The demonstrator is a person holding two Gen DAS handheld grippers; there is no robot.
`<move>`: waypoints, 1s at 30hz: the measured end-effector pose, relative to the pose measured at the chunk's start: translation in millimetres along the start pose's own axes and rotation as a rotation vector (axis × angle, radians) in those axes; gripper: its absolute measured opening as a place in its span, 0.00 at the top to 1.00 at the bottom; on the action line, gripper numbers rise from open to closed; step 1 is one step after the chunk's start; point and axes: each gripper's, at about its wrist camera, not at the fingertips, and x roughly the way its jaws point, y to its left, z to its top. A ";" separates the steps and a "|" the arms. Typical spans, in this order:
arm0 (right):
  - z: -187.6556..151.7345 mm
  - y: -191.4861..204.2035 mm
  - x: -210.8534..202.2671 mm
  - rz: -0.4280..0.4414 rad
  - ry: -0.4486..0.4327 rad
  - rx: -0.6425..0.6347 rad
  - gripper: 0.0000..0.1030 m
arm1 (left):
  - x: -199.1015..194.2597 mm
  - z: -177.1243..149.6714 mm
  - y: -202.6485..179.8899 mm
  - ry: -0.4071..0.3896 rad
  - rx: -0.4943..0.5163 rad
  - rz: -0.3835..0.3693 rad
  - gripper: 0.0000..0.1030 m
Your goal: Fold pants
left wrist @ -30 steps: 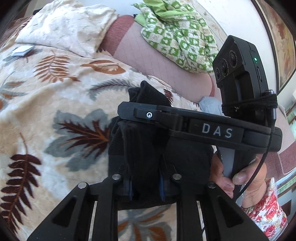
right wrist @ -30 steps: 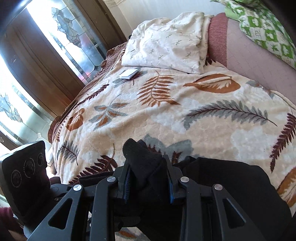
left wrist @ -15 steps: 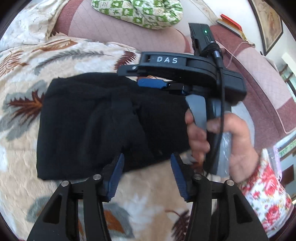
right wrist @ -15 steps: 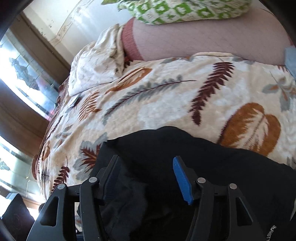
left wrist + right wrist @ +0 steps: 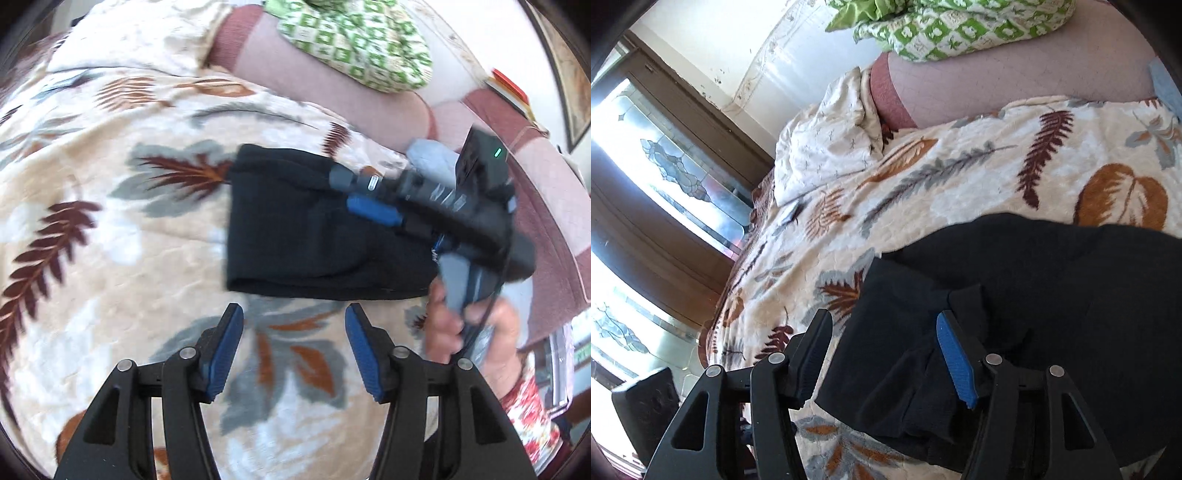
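The black pants (image 5: 314, 232) lie folded into a compact block on the leaf-patterned blanket (image 5: 110, 258). They also fill the lower right of the right wrist view (image 5: 1052, 295). My left gripper (image 5: 293, 350) is open and empty, held above the blanket just short of the pants' near edge. My right gripper (image 5: 882, 354) is open, its jaws straddling the folded pants' corner without gripping. In the left wrist view the right gripper (image 5: 369, 199) hovers over the pants' right end, blurred.
A cream pillow (image 5: 831, 144) and a green checked cloth (image 5: 354, 40) lie at the head of the bed on a pink sheet (image 5: 1015, 85). A stained-glass window (image 5: 665, 177) is at the left. A small card (image 5: 792, 216) lies on the blanket.
Both grippers were shut on the pants a second ago; they opened and let go. The pants now lie folded on the blanket, and the left gripper has drawn back from them.
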 end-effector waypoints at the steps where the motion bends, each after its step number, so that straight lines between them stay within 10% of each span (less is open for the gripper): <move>1: -6.6 -2.7 7.7 -0.079 0.000 -0.012 0.38 | -2.8 -2.0 3.4 -0.002 -0.001 0.018 0.45; 4: -19.9 -7.1 14.0 -0.285 -0.039 -0.104 0.40 | -9.0 -6.2 5.2 -0.003 0.010 0.072 0.44; 19: -99.0 -55.5 -95.3 -0.406 -0.318 0.008 0.25 | 7.5 -11.9 -60.5 -0.021 0.297 0.433 0.38; 30: -102.1 -83.7 -107.7 -0.343 -0.346 0.150 0.25 | 23.1 -19.2 -101.1 -0.014 0.420 0.471 0.38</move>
